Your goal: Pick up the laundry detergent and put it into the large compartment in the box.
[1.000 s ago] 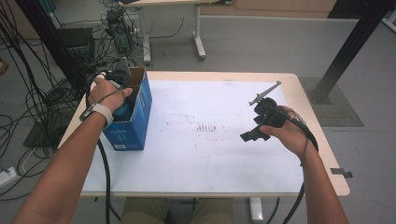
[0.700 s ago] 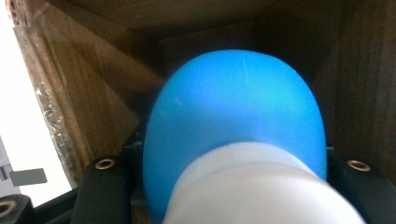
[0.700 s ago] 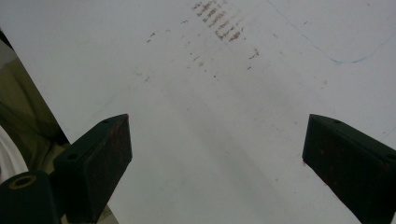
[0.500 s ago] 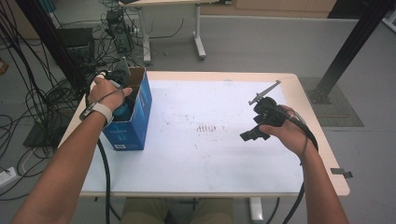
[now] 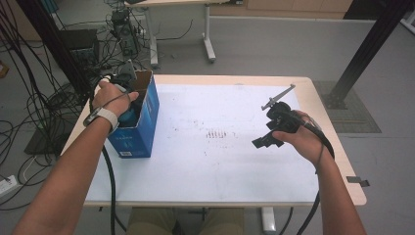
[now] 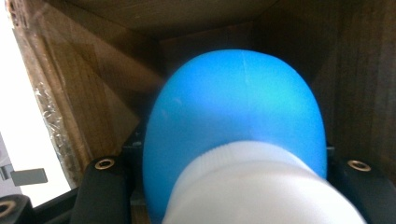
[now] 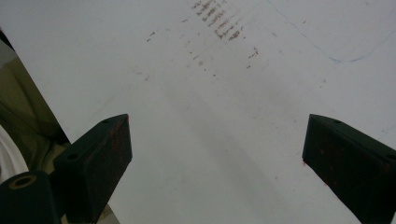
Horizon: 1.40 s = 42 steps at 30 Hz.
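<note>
From the high view, the left gripper is pushed down into the open top of a blue box that stands upright at the left end of the table. A blue bottle sits between its jaws inside the box, right under the left hand. The right gripper hangs over the right part of the table, well apart from the box, held in the right hand, with nothing in it.

In the left gripper view, the jaws are clamped on the blue bottle, which sits between them with its white cap nearest the camera. The brown cardboard walls of the box close in around and beyond the bottle.

In the right gripper view, the right gripper has its jaws standing wide apart with nothing between them. Past them lies the bare white tabletop, with a patch of small brown marks farther off.
</note>
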Tool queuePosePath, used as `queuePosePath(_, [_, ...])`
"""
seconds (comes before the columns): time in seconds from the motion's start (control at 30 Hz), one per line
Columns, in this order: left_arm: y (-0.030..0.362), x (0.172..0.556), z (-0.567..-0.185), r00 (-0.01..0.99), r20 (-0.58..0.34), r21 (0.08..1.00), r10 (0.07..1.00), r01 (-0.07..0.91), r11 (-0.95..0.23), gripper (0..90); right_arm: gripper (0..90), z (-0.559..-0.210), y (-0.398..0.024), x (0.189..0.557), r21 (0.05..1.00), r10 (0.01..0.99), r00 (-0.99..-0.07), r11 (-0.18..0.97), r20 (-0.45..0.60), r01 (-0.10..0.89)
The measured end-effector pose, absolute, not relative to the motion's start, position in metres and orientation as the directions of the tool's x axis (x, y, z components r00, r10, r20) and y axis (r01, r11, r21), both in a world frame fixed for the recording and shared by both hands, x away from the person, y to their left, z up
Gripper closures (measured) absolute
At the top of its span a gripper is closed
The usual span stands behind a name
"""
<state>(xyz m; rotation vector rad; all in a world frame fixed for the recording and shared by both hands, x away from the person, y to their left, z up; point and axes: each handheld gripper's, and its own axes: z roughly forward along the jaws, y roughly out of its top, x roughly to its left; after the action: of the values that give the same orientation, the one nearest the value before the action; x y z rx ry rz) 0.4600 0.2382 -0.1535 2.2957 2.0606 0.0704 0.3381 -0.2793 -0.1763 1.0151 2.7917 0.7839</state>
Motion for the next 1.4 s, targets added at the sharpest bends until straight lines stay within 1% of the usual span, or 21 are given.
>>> queuePosePath(1.4, [0.2385, 0.4568, -0.1538, 0.106, -0.003, 0.084, 0.994, 0.991, -0.105, 39.3, 8.4, -0.1749, -0.279, 0.3359, 0.488, 0.618, -0.779, 0.652, 0.101, 0.58])
